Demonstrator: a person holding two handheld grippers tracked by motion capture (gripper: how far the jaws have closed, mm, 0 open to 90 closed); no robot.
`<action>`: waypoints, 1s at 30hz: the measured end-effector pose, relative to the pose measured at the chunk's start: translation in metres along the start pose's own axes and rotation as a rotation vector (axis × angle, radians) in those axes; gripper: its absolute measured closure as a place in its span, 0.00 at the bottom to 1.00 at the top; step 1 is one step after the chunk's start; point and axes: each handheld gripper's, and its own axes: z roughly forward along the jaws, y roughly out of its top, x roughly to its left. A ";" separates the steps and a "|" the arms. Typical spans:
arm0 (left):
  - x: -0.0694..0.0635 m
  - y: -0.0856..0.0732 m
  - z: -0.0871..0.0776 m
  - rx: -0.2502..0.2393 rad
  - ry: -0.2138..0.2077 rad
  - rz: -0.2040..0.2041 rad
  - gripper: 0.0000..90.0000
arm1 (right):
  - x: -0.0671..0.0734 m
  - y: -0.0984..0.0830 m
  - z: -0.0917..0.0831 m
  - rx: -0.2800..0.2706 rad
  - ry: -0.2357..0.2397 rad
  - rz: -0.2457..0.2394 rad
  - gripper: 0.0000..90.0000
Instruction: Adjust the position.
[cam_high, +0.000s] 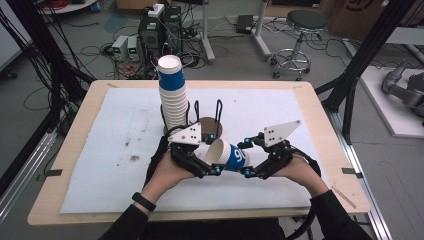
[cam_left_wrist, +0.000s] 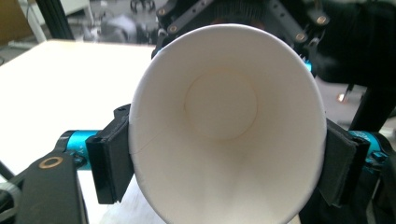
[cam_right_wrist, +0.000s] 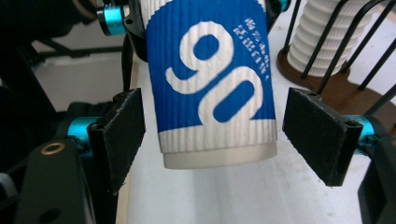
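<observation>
A paper cup (cam_high: 227, 156) with a blue ribbed sleeve and a white "90" lies on its side in the air between my two grippers, above the front of the white mat (cam_high: 115, 150). My left gripper (cam_high: 215, 154) is shut on its rim end; in the left gripper view the cup's open mouth (cam_left_wrist: 219, 102) faces the camera and both pads (cam_left_wrist: 112, 158) press on its sides. My right gripper (cam_right_wrist: 215, 135) stands open around the cup's base end (cam_right_wrist: 217, 93), with a gap on each side. A tall stack of the same cups (cam_high: 172, 95) stands in a wire holder (cam_high: 207, 125) just behind.
The holder's brown base (cam_right_wrist: 336, 88) and black wires stand close to the right gripper's far jaw. The wooden table edge (cam_high: 200, 216) is near the person's forearms. Beyond the table are a stool (cam_high: 300, 35), floor electronics (cam_high: 150, 32) and black frame posts (cam_high: 350, 80).
</observation>
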 end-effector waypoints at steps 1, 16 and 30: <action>0.000 0.002 0.000 0.020 -0.004 0.001 0.23 | 0.001 0.000 0.002 0.011 0.001 0.003 0.24; -0.006 0.007 0.000 -0.098 0.041 0.003 0.12 | 0.001 -0.004 0.021 -0.003 0.019 -0.018 0.33; 0.003 -0.002 0.007 -0.382 -0.067 -0.173 0.08 | -0.002 -0.006 0.010 -0.180 0.041 0.033 0.33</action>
